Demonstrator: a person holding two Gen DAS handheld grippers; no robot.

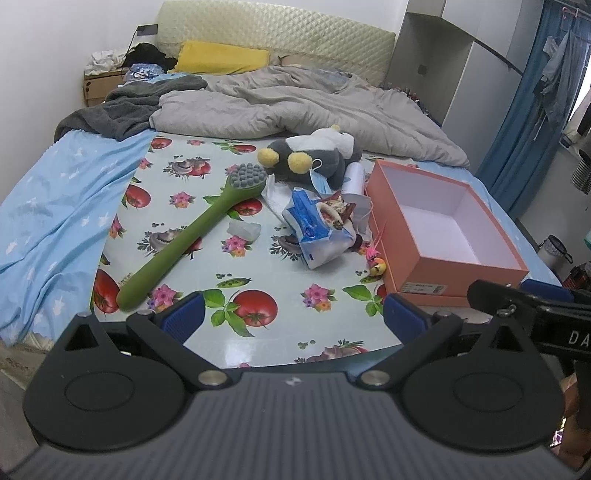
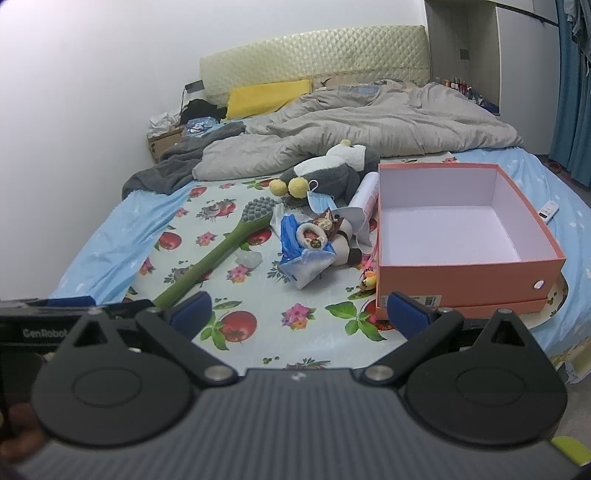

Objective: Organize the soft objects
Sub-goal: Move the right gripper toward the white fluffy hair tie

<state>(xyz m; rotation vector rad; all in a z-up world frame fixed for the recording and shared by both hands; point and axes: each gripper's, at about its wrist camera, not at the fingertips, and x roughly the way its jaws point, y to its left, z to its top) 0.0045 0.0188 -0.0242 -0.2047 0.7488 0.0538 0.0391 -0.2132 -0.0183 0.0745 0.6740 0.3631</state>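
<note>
- The left claw (image 1: 293,314) hangs over the near edge of the bed with its blue-padded fingers (image 1: 183,315) spread wide and nothing between them.
- The right claw (image 2: 301,314) is likewise wide apart and empty, held just beside the left one; each shows at the edge of the other's view.
- Below both lies a flowered oilcloth (image 1: 258,266) printed with tomatoes, spread over a light blue bedsheet (image 1: 55,206).
- A green long-handled brush (image 1: 192,236) with a grey knobbed head lies slantwise on the oilcloth, left of the pile, its handle end nearest the left claw.
- A small clear lump (image 1: 244,230) sits just beside the brush handle.
- In the middle is a heap of soft things: a blue and white plastic pack (image 1: 314,232), with a small plush doll (image 2: 325,236) resting on it.
- Behind the heap lies a grey and white plush toy (image 1: 317,155) with yellow pompoms, a blue face mask (image 2: 320,202) touching it.
- A white tube (image 2: 364,195) leans between the plush toy and the box.
- A small yellow and pink toy (image 1: 377,264) lies against the box's near left corner.
- The orange shoebox (image 2: 465,273) stands open and empty on the right, seated in its lid, just ahead of the right claw.
- Farther back, a grey duvet (image 1: 295,107) is rumpled across the bed, with a yellow pillow (image 1: 221,57) by the headboard (image 1: 277,26).
</note>
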